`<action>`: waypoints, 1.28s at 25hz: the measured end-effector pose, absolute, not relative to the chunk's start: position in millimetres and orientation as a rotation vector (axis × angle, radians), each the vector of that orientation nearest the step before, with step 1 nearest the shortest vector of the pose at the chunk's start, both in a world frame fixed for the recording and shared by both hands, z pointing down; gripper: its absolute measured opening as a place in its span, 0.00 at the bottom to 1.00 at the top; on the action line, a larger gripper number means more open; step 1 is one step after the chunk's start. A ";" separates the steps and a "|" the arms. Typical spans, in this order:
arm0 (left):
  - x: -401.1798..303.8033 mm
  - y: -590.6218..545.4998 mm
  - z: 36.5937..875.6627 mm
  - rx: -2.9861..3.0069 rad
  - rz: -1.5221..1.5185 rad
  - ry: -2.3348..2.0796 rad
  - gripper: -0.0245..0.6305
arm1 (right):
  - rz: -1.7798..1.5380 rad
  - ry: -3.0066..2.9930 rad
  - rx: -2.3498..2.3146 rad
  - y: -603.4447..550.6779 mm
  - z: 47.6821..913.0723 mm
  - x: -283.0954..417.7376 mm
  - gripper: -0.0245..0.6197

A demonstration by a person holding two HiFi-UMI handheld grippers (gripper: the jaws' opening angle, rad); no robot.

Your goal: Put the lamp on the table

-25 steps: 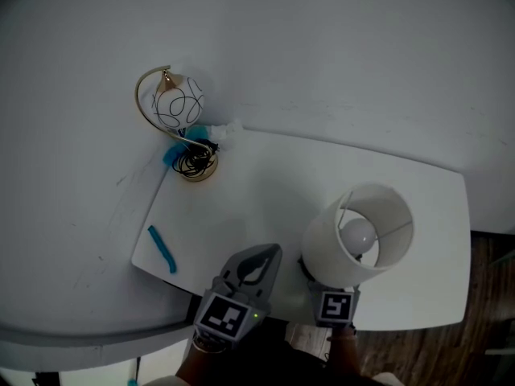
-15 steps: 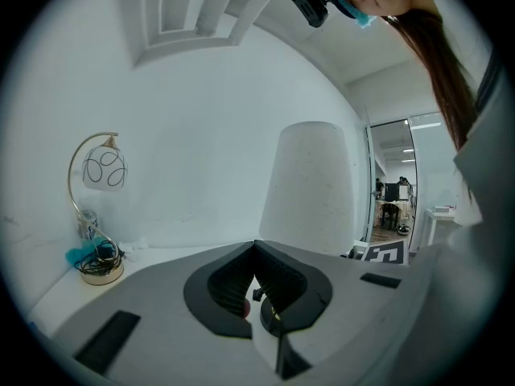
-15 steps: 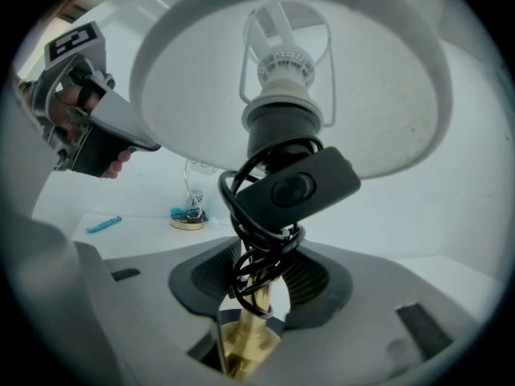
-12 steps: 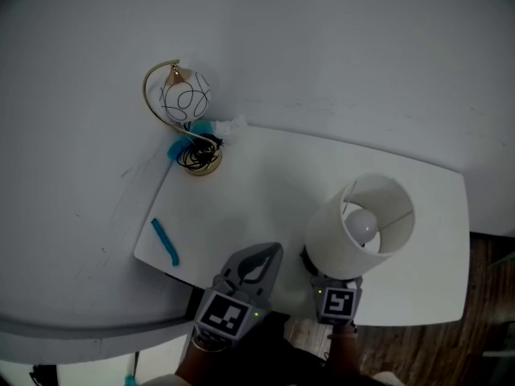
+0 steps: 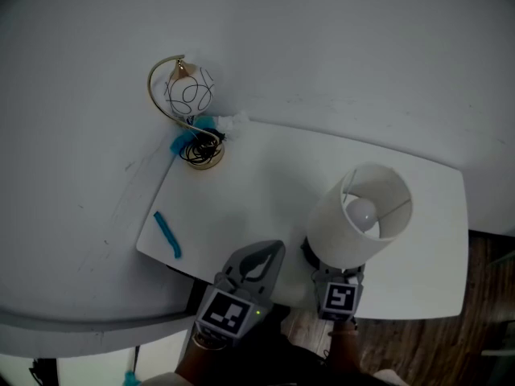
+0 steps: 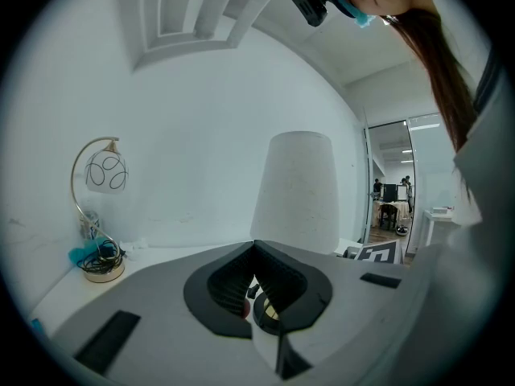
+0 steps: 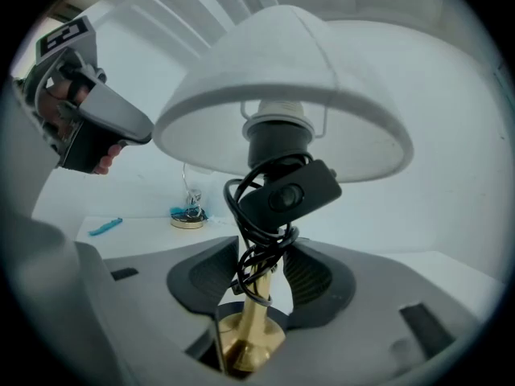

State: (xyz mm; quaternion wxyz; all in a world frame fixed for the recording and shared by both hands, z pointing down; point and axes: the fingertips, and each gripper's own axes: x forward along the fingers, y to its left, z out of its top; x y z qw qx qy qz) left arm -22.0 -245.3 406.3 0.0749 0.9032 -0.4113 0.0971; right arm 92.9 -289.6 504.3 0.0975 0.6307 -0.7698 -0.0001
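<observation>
A lamp with a white shade [image 5: 358,223] stands on the white table [image 5: 265,175] near its front edge. Its brass stem [image 7: 256,312], wrapped in black cord with a switch [image 7: 290,195], rises between the jaws of my right gripper [image 7: 261,260]. Those jaws have just been opening, and the pads stand a little off the stem. In the head view the shade hides that gripper's fingertips; only its marker cube [image 5: 338,298] shows. My left gripper [image 5: 272,252] hovers at the table's front edge left of the lamp, its tips [image 6: 254,244] together with nothing between them.
A small gold arc lamp with a patterned globe [image 5: 189,107] stands at the table's far left corner against the wall, its cord bundled at the base. A blue strip [image 5: 167,234] lies near the left edge. Wood floor [image 5: 483,296] shows beyond the right end.
The white shade has shifted slightly and the right gripper's marker cube sits a touch higher in the picture. The whole scene has drifted a little to the right in view.
</observation>
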 end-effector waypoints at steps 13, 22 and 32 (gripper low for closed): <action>-19.3 -230.9 401.1 2.704 0.283 -1.246 0.03 | 0.015 -2.269 1.886 -277.9 501.8 97.8 0.30; -13.4 -222.8 396.3 2.715 0.284 -1.244 0.03 | 0.009 -2.257 1.865 -268.9 498.6 100.1 0.32; -5.9 -216.3 390.6 2.736 0.284 -1.222 0.03 | 0.003 -2.248 1.876 -258.9 494.1 106.0 0.32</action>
